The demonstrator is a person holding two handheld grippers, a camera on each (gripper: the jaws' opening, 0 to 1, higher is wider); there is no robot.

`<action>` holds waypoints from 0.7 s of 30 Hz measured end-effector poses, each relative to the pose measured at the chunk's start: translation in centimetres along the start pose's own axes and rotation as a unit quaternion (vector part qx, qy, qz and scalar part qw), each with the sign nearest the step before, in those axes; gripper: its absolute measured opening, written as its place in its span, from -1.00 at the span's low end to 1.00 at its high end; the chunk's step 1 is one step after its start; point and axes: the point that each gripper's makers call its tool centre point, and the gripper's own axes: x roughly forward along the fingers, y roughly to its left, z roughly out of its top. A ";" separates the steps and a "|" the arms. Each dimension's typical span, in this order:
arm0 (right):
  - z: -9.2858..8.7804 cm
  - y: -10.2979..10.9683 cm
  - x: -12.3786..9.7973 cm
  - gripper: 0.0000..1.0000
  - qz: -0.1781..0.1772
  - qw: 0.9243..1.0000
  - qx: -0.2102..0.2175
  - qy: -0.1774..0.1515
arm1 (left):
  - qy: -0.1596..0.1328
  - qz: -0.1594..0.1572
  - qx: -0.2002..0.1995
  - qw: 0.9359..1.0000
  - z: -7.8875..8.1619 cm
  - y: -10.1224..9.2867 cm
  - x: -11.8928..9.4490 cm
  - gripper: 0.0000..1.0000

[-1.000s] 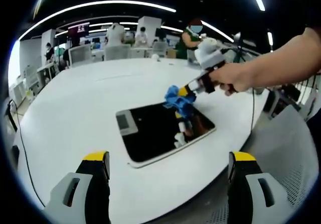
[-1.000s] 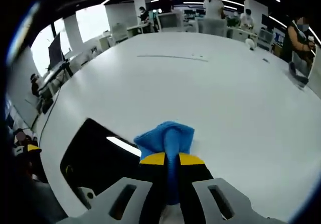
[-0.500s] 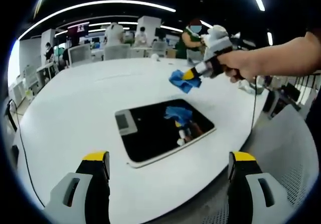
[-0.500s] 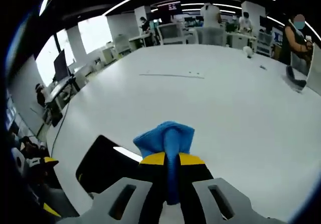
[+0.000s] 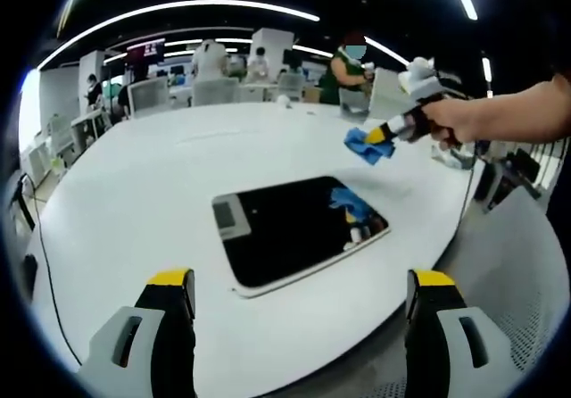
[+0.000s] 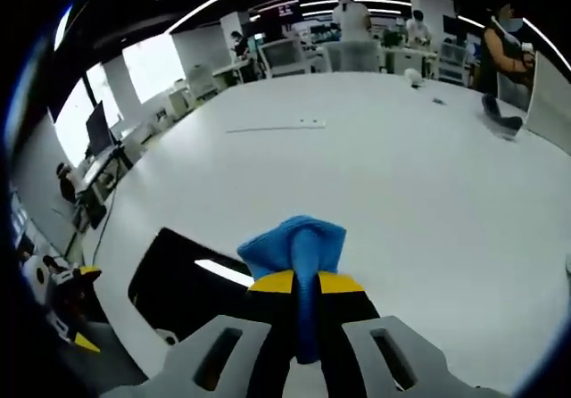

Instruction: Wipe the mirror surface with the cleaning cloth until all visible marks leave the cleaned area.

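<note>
Mirror (image 5: 299, 233), a flat dark rectangular glass pane with a pale rim, lies on the round white table (image 5: 134, 193) near its front edge, with one corner pointing toward the table's right-hand edge. The right gripper (image 5: 389, 134), yellow-tipped and held in a person's hand (image 5: 464, 121), has its jaws pinched tight on the crumpled blue cleaning cloth (image 5: 368, 145); the right gripper view shows the cloth (image 6: 294, 242) bunched between its closed tips. A second ago the cloth was touching the glass near its far right corner; half a second ago it had risen clear, and now it hangs further off, beyond the mirror's far right corner over bare table. Its blue reflection shows in the glass. The left gripper (image 5: 299, 318) hovers wide open and empty at the table's near edge. I judge the stroke over; whether marks remain is too fine to tell.
</note>
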 end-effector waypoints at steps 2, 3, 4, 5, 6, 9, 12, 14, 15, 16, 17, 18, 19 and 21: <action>-0.3 -0.5 -0.1 -0.95 -0.001 1.000 0.001 -0.001 | -0.009 0.000 0.004 1.000 0.3 0.0 0.0 0.98; -0.5 -0.7 -0.2 -0.95 -0.001 1.000 0.005 0.001 | -0.010 0.001 0.004 1.000 0.3 0.1 0.0 0.98; -0.7 -0.8 -0.2 -0.95 -0.001 1.000 0.009 0.002 | -0.009 0.004 0.003 1.000 0.2 0.2 0.0 0.98; -1.0 -0.9 -0.4 -0.95 -0.001 1.000 0.019 0.003 | -0.008 0.006 0.003 1.000 0.2 0.2 0.0 0.98; -1.3 -0.9 -0.6 -0.95 -0.001 1.000 0.024 0.003 | -0.008 0.007 0.002 1.000 0.3 0.0 0.1 0.98; -3.2 -1.0 -0.6 -0.95 -0.001 1.000 0.027 0.016 | -0.008 0.007 -0.001 1.000 0.3 -0.2 0.2 0.98; -4.8 -0.9 -0.6 -0.95 0.001 0.999 0.033 0.031 | -0.003 0.010 0.000 1.000 0.2 -0.2 0.3 0.98; -5.6 -0.9 -0.4 -0.95 0.002 0.999 0.029 0.037 | -0.003 0.011 0.002 1.000 0.2 -0.1 0.2 0.98; -5.9 -0.9 -0.2 -0.95 0.003 0.999 0.029 0.041 | -0.002 0.013 0.004 1.000 0.1 0.0 0.2 0.98; -6.4 -1.0 0.0 -0.95 0.003 0.999 0.029 0.045 | -0.002 0.014 0.004 1.000 0.1 0.0 0.2 0.98; -6.7 -1.1 0.1 -0.94 0.002 0.998 0.029 0.048 | -0.002 0.016 0.005 1.000 0.1 0.2 0.2 0.98; -7.0 -1.1 0.2 -0.94 0.001 0.998 0.029 0.052 | -0.002 0.018 0.007 1.000 0.0 0.3 0.2 0.98; -7.2 -1.1 0.3 -0.93 0.001 0.998 0.027 0.054 | -0.001 0.020 0.008 1.000 0.0 0.4 0.2 0.98; -7.7 -1.3 0.3 -0.92 -0.001 0.998 0.018 0.057 | 0.003 0.017 0.012 1.000 -0.2 0.5 0.2 0.98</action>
